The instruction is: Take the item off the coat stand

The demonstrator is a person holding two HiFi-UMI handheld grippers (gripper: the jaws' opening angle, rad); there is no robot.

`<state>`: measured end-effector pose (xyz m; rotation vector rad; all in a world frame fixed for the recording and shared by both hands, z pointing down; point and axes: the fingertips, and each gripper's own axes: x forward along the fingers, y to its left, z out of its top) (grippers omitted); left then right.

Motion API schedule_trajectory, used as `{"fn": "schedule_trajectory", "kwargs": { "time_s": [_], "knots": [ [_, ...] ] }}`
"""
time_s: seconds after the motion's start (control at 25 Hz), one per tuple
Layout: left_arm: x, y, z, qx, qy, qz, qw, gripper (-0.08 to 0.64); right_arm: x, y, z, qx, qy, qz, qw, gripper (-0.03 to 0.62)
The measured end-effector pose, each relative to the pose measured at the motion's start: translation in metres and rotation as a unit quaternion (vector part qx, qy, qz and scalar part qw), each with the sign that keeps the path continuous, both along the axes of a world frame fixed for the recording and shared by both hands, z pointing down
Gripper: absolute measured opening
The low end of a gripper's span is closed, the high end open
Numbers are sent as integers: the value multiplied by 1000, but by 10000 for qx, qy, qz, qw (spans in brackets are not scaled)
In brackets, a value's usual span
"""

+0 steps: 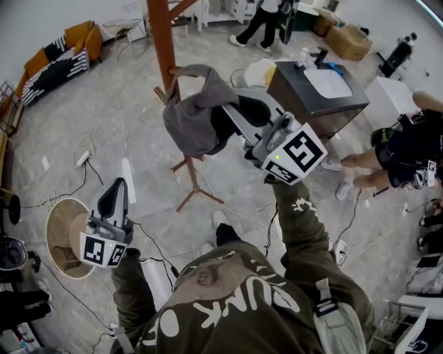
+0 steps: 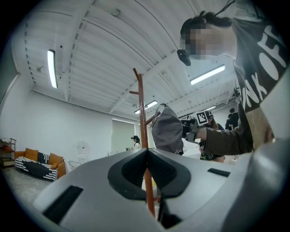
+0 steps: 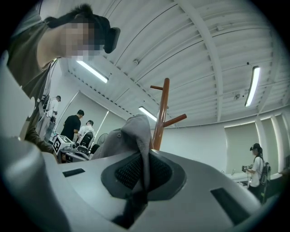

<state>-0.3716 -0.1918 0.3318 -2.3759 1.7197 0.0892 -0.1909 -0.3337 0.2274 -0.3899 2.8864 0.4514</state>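
A brown wooden coat stand (image 1: pixel 163 41) rises at the top of the head view. A grey fabric item (image 1: pixel 196 114), like a cloth bag, hangs beside its pole, its top next to a peg. My right gripper (image 1: pixel 230 109) reaches in from the right and is shut on the item. In the right gripper view a grey fold (image 3: pixel 144 149) runs down between the shut jaws, with the stand (image 3: pixel 159 118) behind. My left gripper (image 1: pixel 115 197) is low at the left, well apart from the stand, shut and empty. The left gripper view shows the pole (image 2: pixel 141 113) and the item (image 2: pixel 166 129) ahead.
The stand's legs (image 1: pixel 194 188) spread over a grey floor with loose cables (image 1: pixel 83 159). A dark cabinet (image 1: pixel 315 93) stands right of the stand. A round wicker basket (image 1: pixel 61 238) sits at the left. People stand at the right (image 1: pixel 401 152) and top (image 1: pixel 266 21).
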Motion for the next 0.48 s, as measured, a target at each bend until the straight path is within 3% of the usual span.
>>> {"fn": "schedule_trajectory", "kwargs": {
  "time_s": [0.48],
  "knots": [
    [14,40,5,-40,124,300,9995,3,22,59,19,-165,212,290,9992,21]
  ]
}}
